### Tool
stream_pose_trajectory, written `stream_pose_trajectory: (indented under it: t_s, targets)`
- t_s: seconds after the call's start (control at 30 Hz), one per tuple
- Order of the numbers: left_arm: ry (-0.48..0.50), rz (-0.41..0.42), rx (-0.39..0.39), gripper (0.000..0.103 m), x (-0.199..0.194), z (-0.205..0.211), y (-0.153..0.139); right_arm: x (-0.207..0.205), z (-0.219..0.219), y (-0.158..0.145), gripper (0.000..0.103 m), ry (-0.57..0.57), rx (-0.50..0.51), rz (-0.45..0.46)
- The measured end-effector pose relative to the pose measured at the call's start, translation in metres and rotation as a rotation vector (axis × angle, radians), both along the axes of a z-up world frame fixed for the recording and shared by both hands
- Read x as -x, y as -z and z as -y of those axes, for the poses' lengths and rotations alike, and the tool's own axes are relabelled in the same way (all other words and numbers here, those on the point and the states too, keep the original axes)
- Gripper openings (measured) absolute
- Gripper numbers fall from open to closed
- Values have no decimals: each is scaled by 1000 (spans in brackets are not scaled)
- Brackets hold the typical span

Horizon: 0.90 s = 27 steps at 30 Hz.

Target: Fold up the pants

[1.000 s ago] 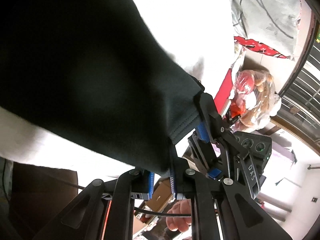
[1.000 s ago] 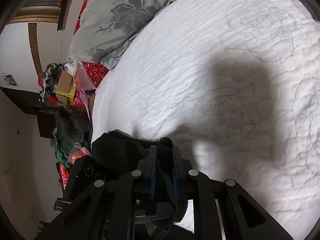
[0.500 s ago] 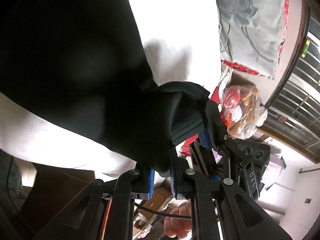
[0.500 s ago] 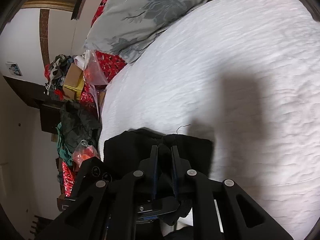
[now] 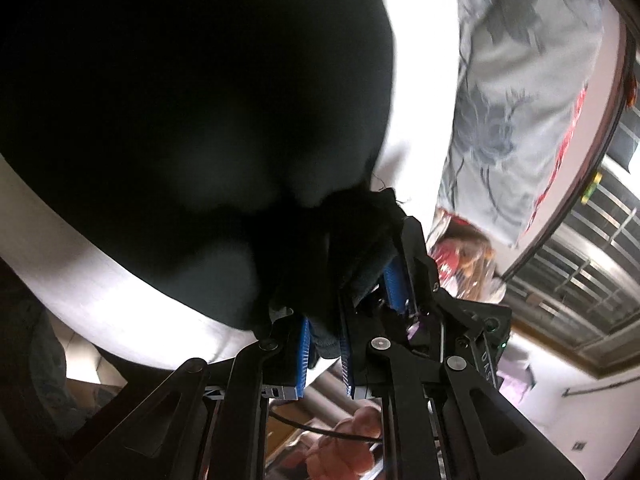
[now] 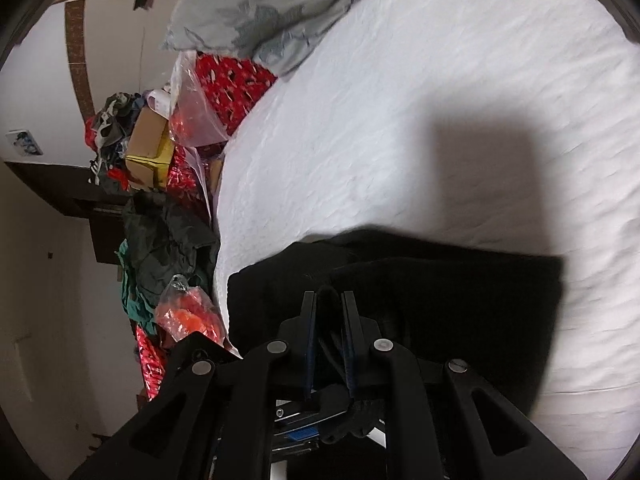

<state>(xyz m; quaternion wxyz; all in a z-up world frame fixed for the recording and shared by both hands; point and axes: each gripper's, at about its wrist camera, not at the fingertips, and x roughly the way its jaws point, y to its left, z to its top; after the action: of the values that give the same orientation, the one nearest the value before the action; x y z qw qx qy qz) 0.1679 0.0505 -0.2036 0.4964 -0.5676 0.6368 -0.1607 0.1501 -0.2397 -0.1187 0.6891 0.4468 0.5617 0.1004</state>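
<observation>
Both grippers have swept the black pants (image 6: pixel 420 280) across the white bed (image 6: pixel 440 100) toward the grey pillow (image 6: pixel 260 12) at eleven o'clock. The left gripper (image 5: pixel 324 344) and right gripper (image 6: pixel 329 340) stay clamped on cloth; a fold seems underway.

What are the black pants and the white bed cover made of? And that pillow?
The black pants look like soft matte knit cloth, maybe cotton: no shine, and they drape in limp folds. The white bed cover looks like padded quilted fabric: rows of small stitched puckers. The grey pillow seems smooth woven cloth with a printed flower; the blur leaves the fibre unclear.
</observation>
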Motion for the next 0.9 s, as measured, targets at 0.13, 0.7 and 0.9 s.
stream_pose_trajectory:
  t_s: [0.13,0.7,0.9]
  targets:
    - [-40,-10,-14,12,-2,-23,5,-9,-28,14,13,-1,-10,-25]
    - [149,255,-385,74,23,-42,-72,102,43,-32,53,259,-151,72]
    - [267,310,-501,74,25,-9,-81,144,39,16,53,386,-341,-46]
